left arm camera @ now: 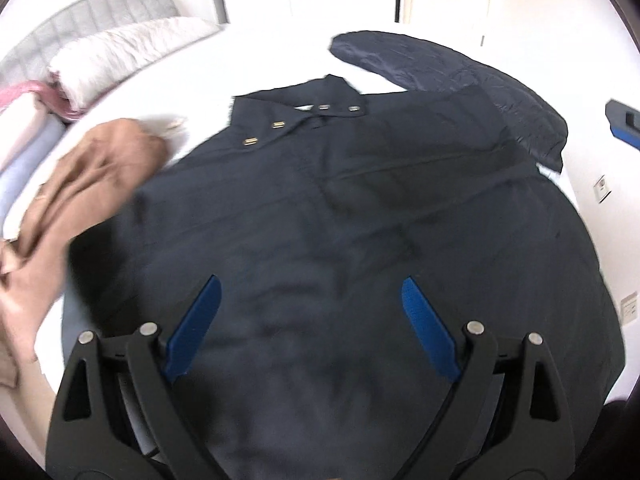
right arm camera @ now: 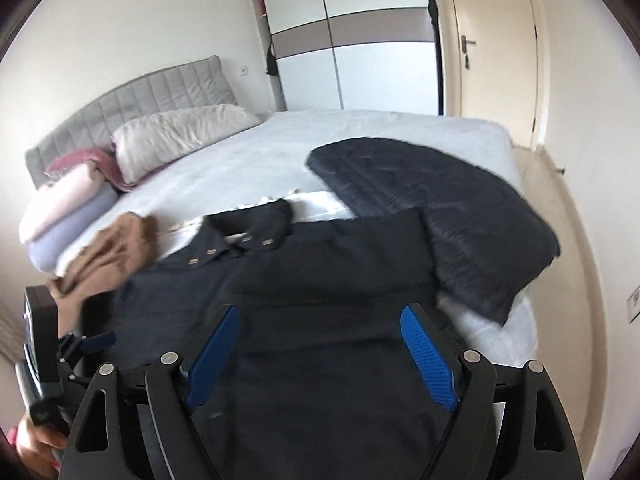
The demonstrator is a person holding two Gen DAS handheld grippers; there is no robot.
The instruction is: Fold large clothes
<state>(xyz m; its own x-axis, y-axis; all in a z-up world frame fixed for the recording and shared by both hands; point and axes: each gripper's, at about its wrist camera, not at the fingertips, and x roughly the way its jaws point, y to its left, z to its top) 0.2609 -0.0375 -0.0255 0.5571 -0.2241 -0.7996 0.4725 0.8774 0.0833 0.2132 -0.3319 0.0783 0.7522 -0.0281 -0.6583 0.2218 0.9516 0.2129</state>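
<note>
A large dark navy coat [left arm camera: 340,208] lies spread flat on the white bed [left arm camera: 280,60], collar with metal snaps at the far side. It also shows in the right wrist view [right arm camera: 320,280]. My left gripper [left arm camera: 312,292] hovers open over the coat's lower part, holding nothing. My right gripper [right arm camera: 320,320] is open over the coat's near right part, empty. The left gripper's body [right arm camera: 44,344] shows at the left edge of the right wrist view.
A brown garment [left arm camera: 80,184] lies crumpled left of the coat. A dark quilted jacket [right arm camera: 440,208] lies at the right, partly under the coat. Folded clothes [right arm camera: 68,208], a pillow [right arm camera: 176,132] and the grey headboard [right arm camera: 132,96] are at the far left. The bed's right edge drops to the floor.
</note>
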